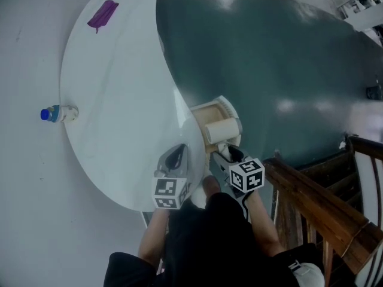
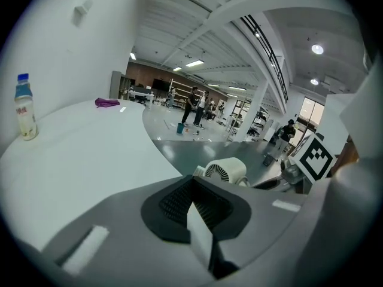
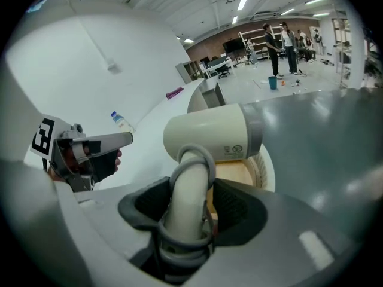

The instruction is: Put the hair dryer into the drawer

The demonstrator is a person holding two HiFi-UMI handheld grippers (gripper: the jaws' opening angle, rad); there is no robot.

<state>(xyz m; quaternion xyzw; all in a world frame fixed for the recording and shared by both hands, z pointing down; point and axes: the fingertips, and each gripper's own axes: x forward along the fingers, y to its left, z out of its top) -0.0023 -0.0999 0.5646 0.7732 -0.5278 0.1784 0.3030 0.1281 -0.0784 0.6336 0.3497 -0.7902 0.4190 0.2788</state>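
The cream hair dryer (image 1: pixel 221 128) hangs barrel-up over the open drawer (image 1: pixel 231 107) at the white table's right edge. My right gripper (image 1: pixel 230 154) is shut on its handle, which has the grey cord wound round it. In the right gripper view the hair dryer (image 3: pixel 212 135) fills the middle, with the drawer's wooden inside (image 3: pixel 236 172) just behind it and my right gripper (image 3: pixel 190 208) clamped on the handle. My left gripper (image 1: pixel 175 157) hovers over the table's near edge, left of the dryer, shut with nothing in it. From the left gripper (image 2: pixel 192 202) the dryer's rear grille (image 2: pixel 224 171) shows ahead.
The white curved table (image 1: pixel 114 100) carries a blue-capped bottle (image 1: pixel 58 113) at its left edge and a purple thing (image 1: pixel 103 14) at the far end. Dark green floor lies right of the drawer. A wooden railing (image 1: pixel 317 202) runs at the lower right. People stand far off.
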